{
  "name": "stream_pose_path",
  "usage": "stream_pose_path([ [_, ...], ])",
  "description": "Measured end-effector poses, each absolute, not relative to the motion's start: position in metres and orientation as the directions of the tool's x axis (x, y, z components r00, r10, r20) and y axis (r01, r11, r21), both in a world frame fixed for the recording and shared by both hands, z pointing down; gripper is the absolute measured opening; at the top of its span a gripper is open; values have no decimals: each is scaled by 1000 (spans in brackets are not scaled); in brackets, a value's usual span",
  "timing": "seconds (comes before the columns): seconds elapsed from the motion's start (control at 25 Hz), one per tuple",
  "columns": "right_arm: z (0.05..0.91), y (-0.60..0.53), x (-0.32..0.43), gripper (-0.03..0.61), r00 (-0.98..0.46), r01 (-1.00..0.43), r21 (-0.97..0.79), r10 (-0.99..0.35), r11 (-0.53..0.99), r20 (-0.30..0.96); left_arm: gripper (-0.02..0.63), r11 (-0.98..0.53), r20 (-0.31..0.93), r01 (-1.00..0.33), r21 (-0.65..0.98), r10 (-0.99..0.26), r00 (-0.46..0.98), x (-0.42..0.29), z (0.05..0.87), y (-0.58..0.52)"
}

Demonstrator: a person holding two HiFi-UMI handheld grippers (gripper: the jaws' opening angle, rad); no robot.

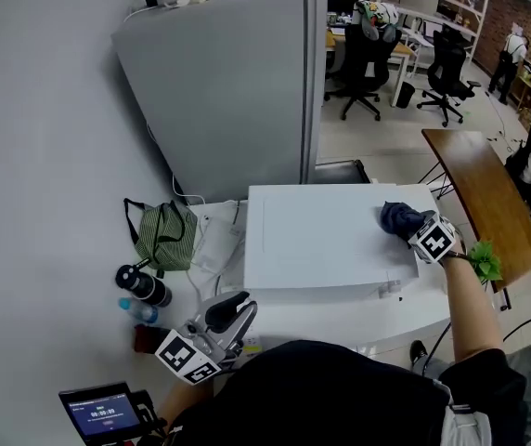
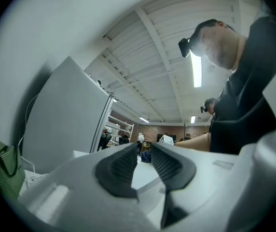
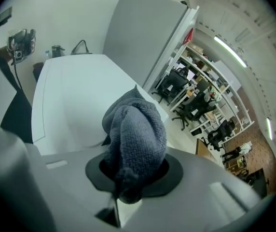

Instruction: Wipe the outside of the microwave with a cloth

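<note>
The white microwave point(image 1: 326, 235) lies below me, its flat top point(image 3: 75, 95) facing up. A dark blue cloth point(image 1: 397, 217) rests on the top's right rear corner, and my right gripper point(image 1: 412, 228) is shut on it. In the right gripper view the bunched cloth point(image 3: 135, 137) fills the jaws and hides the fingertips. My left gripper point(image 1: 239, 310) hovers low at the microwave's front left corner, touching nothing. Its dark pads point(image 2: 123, 170) stand a narrow slit apart with nothing between them, and the cloth point(image 2: 146, 156) shows far off.
A tall grey refrigerator point(image 1: 233, 86) stands behind the microwave. A green bag point(image 1: 165, 235) and a dark bottle point(image 1: 142, 286) sit on the white counter at left. A brown table point(image 1: 484, 203) is at right. Office chairs point(image 1: 368, 59) stand beyond.
</note>
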State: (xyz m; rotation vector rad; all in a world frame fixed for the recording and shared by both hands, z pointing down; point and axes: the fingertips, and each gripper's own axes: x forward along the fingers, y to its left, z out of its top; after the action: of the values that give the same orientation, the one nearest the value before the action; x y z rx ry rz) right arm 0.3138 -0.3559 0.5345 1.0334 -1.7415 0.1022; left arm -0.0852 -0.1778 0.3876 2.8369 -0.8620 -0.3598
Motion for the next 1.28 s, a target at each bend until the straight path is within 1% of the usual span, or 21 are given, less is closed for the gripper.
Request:
stream_pose_path([
  [0.08,520,-354,280,64,-141,-664,386,-614,640,776,87,-820,-181,-530,218,-567,803,-87,389,-178],
  [0.16,506,-350,211,64,-275,-602,361,-610,712,743,87,-811,-179,-542,222,-580,795,-92,390,-177],
  [0.32,502,-327,38,64,-521,-365,305,-464,880,716,87,-796,-182,-565,219,-602,777,-105,389,-175],
  [0.4,510,-317,-36,64,-565,-252,303,-393,919,726,87,-787,-179,-576,220,-613,770,-111,390,-172],
  [0.48,517,-312,-93,64,-559,-150,327,-353,933,751,87,-779,-175,-585,226,-623,762,-116,392,-169],
  [0.6,525,-311,-128,64,-527,-87,338,-331,937,783,87,-770,-168,-595,230,-634,755,-121,396,-165],
  [0.68,529,-311,-119,64,-526,-96,331,-330,939,784,87,-767,-165,-598,232,-637,753,-122,398,-163],
  [0.76,531,-309,-91,64,-519,-103,336,-339,936,785,87,-767,-163,-597,234,-636,754,-122,400,-164],
  [0.92,534,-301,4,64,-471,-123,351,-366,928,802,87,-783,-174,-576,234,-617,768,-114,395,-169],
  [1.12,533,-294,150,64,-377,-273,350,-435,896,818,87,-815,-180,-533,226,-573,799,-93,386,-175],
  [1.28,540,-293,251,64,-242,-404,387,-505,829,829,87,-846,-186,-488,217,-526,830,-66,389,-179],
])
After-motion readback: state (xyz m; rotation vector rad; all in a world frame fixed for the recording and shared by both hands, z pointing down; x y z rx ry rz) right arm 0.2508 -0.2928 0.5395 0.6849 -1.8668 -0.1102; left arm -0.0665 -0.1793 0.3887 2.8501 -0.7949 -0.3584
